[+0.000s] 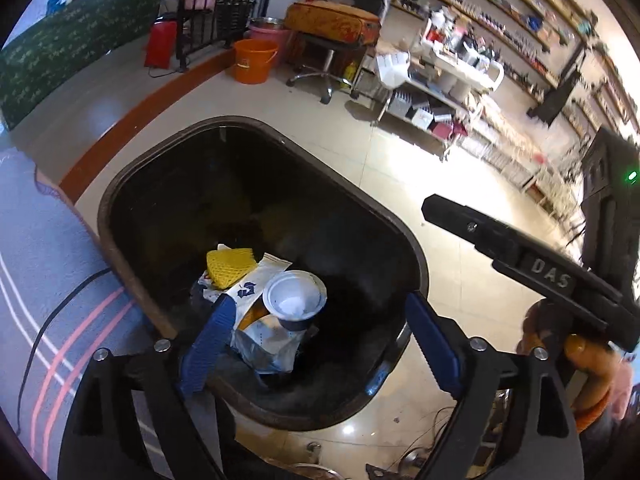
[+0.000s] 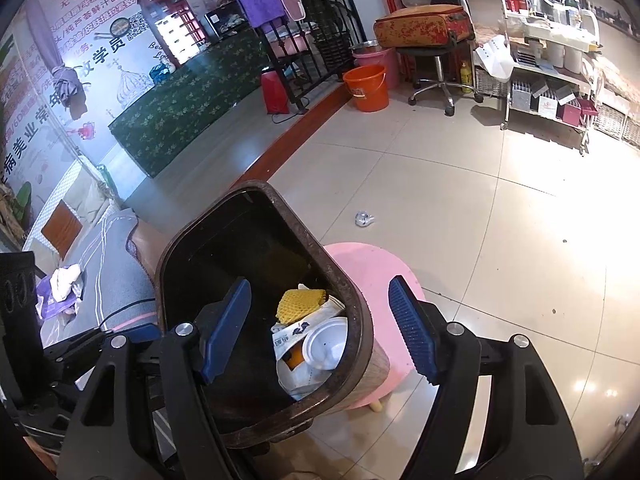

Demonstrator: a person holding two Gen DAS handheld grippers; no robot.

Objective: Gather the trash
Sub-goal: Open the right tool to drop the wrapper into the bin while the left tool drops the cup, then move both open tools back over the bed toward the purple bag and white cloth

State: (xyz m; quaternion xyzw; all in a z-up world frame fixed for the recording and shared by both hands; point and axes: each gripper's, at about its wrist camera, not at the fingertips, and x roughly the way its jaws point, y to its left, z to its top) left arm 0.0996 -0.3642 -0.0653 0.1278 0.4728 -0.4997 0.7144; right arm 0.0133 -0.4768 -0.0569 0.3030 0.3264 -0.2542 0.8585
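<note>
While both claws are hovering over it, bin (image 2: 352,300): sitting on the floor (image 2: 500,208), leaning against a pink stool (image 2: 376,268).
Left claw (image 1: 320,344): hanging with jaws apart, gripping nothing.
Right claw (image 2: 320,328): hanging spread wide, gripping nothing.
Trash inside: white cup (image 1: 296,296) lying on printed bags (image 1: 256,280), yellow foam net (image 1: 230,266) beside.
Crumpled scrap (image 2: 363,219): lying on the floor, well apart from the bin.

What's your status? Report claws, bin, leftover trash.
Left claw and right claw open, empty, over dark trash bin. Bin holds white cup, yellow foam net. Crumpled scrap on floor.
</note>
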